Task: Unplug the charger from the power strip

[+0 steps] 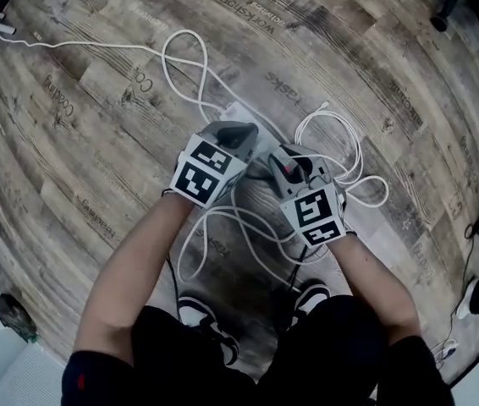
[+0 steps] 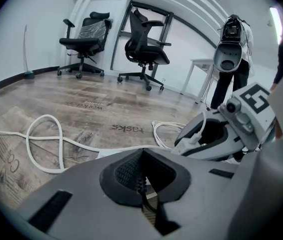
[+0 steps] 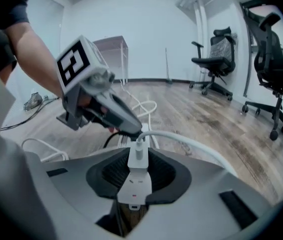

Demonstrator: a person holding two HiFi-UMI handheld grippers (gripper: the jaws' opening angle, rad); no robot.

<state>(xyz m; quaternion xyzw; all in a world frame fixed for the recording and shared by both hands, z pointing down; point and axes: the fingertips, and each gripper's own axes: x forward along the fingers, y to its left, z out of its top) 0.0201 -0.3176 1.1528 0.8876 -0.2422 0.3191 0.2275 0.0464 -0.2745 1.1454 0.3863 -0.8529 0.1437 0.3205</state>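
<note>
My right gripper (image 3: 139,154) is shut on a small white charger (image 3: 135,176), whose white cable (image 3: 191,145) leaves its far end and arcs right. Bare wood floor shows under the charger, and no socket surrounds it. From the left gripper view, the charger (image 2: 194,143) sits in the right gripper (image 2: 201,140). The white power strip (image 1: 241,112) lies just beyond both grippers, and its edge (image 2: 109,154) peeks over my left jaws. My left gripper (image 2: 141,156) has its tips together, with a thin black cord (image 2: 142,186) pinched in the gap. It points down at the strip (image 1: 244,131), close left of the right gripper (image 1: 278,163).
White cable loops lie on the floor behind the strip (image 1: 180,57) and in a coil at the right (image 1: 345,155). Two office chairs (image 2: 84,39) (image 2: 144,49), a white table (image 2: 201,64) and a standing person (image 2: 231,59) are further off. My own shoes (image 1: 197,311) are right below.
</note>
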